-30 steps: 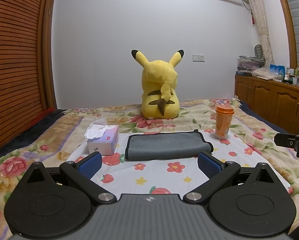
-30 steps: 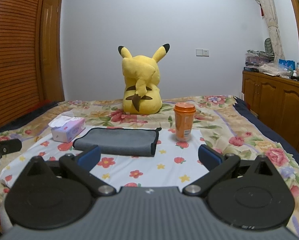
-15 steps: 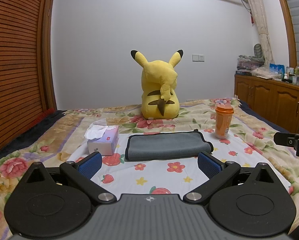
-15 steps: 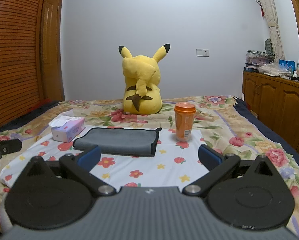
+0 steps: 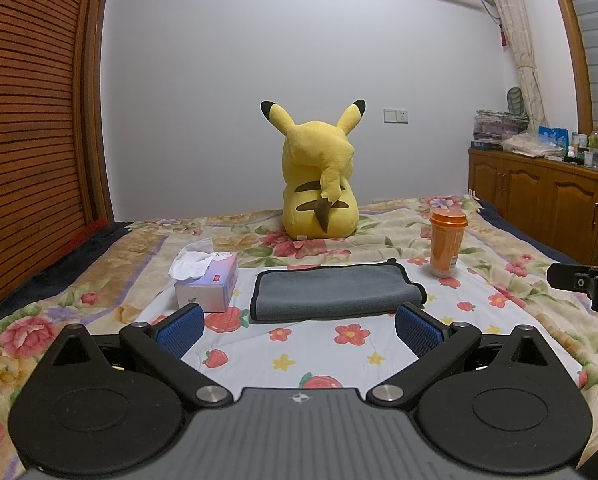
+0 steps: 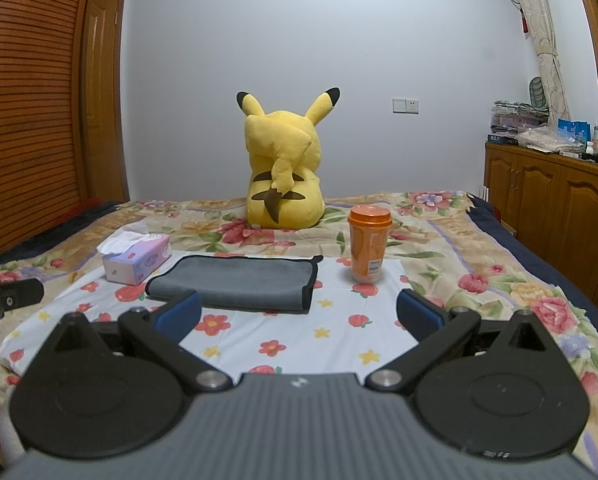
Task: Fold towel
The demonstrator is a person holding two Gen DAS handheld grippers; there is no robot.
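A grey towel (image 5: 335, 291) with a dark edge lies folded flat on the white flowered sheet (image 5: 319, 352) in the middle of the bed. It also shows in the right wrist view (image 6: 235, 282). My left gripper (image 5: 299, 330) is open and empty, held back from the towel's near edge. My right gripper (image 6: 299, 316) is open and empty, held back near the towel's right end. Each gripper shows at the edge of the other's view: the right one (image 5: 583, 284) and the left one (image 6: 3, 304).
A tissue box (image 5: 207, 280) stands left of the towel and an orange cup (image 5: 447, 242) to its right. A yellow plush toy (image 5: 319, 184) sits behind. Wooden cabinets (image 5: 547, 204) line the right wall, a slatted wooden wall (image 5: 27, 140) the left.
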